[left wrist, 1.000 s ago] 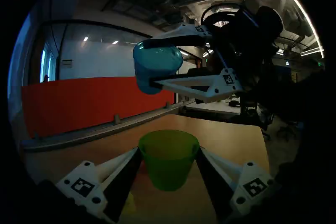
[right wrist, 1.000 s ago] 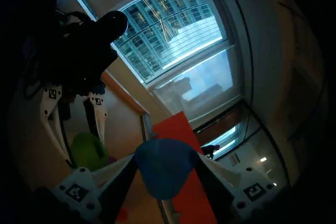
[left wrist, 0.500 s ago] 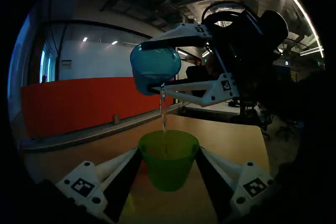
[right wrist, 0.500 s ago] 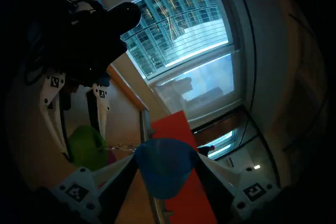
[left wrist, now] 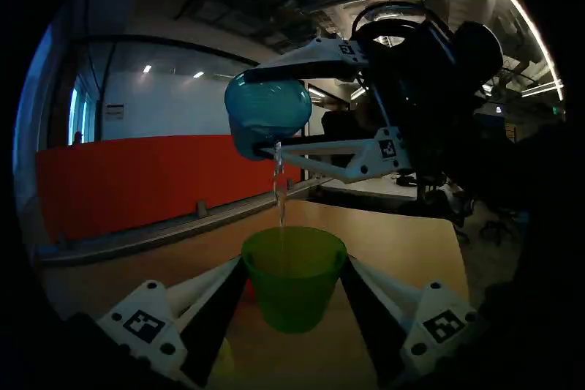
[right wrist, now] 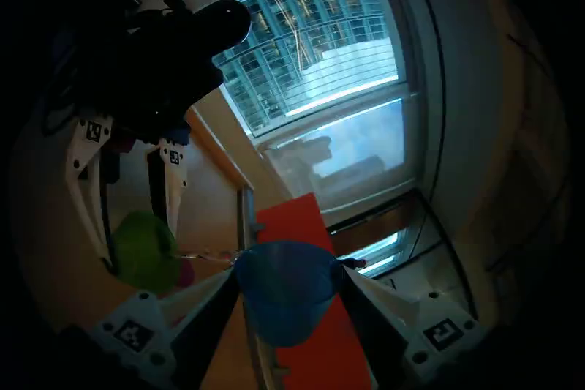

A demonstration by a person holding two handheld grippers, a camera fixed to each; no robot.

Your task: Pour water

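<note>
The fingers (left wrist: 219, 309) of the left gripper (left wrist: 292, 276) press on both sides of a green translucent plastic cup (left wrist: 294, 295) at 6 o'clock in the left gripper view, holding it upright to catch. Above it, near 12 o'clock, the right gripper (left wrist: 256, 113) clamps a blue translucent plastic cup (left wrist: 267, 108), tipped so that a thin stream of water (left wrist: 278, 196) falls into the green cup, over the pale wooden tabletop (left wrist: 409, 236). In the right gripper view, that gripper's fingers (right wrist: 380, 309) squeeze the blue cup at 6 o'clock, its rim turned toward the green cup at 9 o'clock. The pour looks under way; drifting off the green mouth would spill.
</note>
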